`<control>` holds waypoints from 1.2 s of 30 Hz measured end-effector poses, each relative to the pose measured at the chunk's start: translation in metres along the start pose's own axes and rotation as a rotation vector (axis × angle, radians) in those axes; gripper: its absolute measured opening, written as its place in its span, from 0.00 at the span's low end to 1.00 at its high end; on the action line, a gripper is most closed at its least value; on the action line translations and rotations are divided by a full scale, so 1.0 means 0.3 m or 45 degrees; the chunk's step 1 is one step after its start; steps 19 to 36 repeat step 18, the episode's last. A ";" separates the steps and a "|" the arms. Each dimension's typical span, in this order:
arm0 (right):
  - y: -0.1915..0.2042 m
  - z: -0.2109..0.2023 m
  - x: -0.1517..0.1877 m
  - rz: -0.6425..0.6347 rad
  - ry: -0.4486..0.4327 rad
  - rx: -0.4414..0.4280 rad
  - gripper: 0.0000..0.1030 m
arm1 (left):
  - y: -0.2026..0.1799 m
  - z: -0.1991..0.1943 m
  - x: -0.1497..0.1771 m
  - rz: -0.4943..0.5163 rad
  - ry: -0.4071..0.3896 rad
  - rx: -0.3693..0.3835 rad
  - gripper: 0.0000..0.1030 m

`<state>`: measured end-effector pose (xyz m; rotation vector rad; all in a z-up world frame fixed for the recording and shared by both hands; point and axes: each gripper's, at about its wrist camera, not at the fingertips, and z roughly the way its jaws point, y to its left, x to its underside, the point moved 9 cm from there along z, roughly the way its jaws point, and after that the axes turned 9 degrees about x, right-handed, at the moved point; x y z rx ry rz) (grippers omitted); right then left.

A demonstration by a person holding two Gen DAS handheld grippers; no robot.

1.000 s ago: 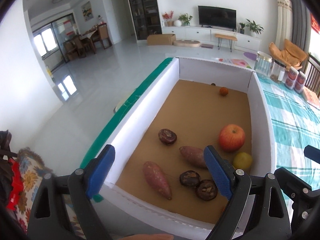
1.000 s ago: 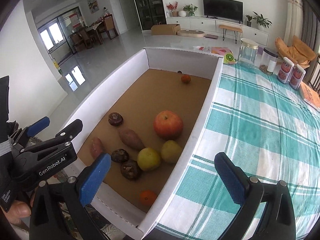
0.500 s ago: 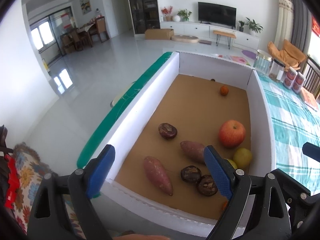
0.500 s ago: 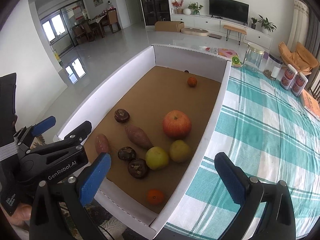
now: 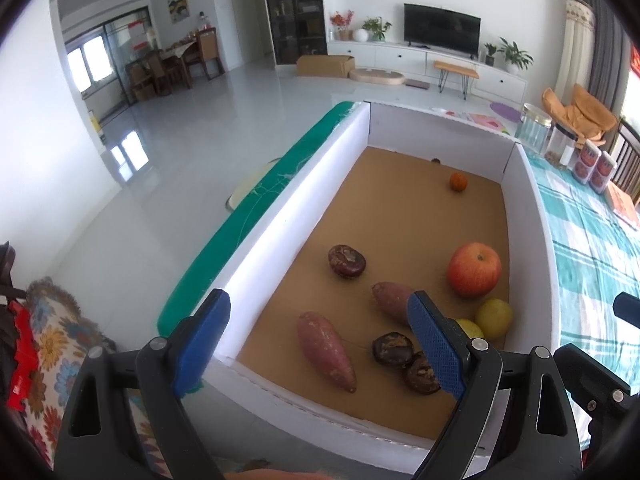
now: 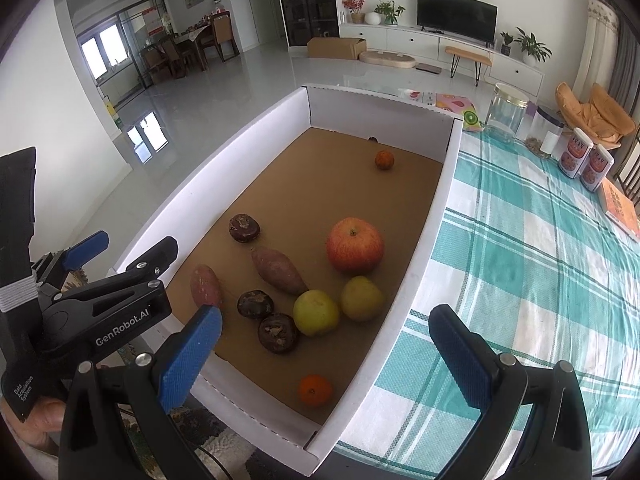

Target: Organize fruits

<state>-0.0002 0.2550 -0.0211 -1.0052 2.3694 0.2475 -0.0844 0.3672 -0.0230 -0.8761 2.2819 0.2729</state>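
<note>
Both my tongs, left gripper (image 5: 316, 344) and right gripper (image 6: 324, 356), gaping wide, empty, hovering over near end of box (image 6: 224, 172); apple (image 6: 355, 245) mid-box.

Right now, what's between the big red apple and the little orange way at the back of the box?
Nothing: only bare brown cardboard floor lies between the red apple and the far small orange. The right wrist view shows this best.

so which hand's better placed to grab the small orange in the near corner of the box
Right, probably. In the right wrist view the small orange lies just ahead between the open right tongs. The left tongs are also open but hang over the sweet potato by the opposite wall.
</note>
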 end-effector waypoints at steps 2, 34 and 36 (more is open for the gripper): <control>-0.001 0.002 0.005 0.000 0.006 0.003 1.00 | -0.002 0.001 0.001 -0.001 0.002 0.001 0.89; 0.003 0.007 0.009 -0.004 0.004 0.015 1.00 | 0.002 0.010 0.014 -0.004 0.011 -0.009 0.89; 0.003 0.007 0.009 -0.004 0.004 0.015 1.00 | 0.002 0.010 0.014 -0.004 0.011 -0.009 0.89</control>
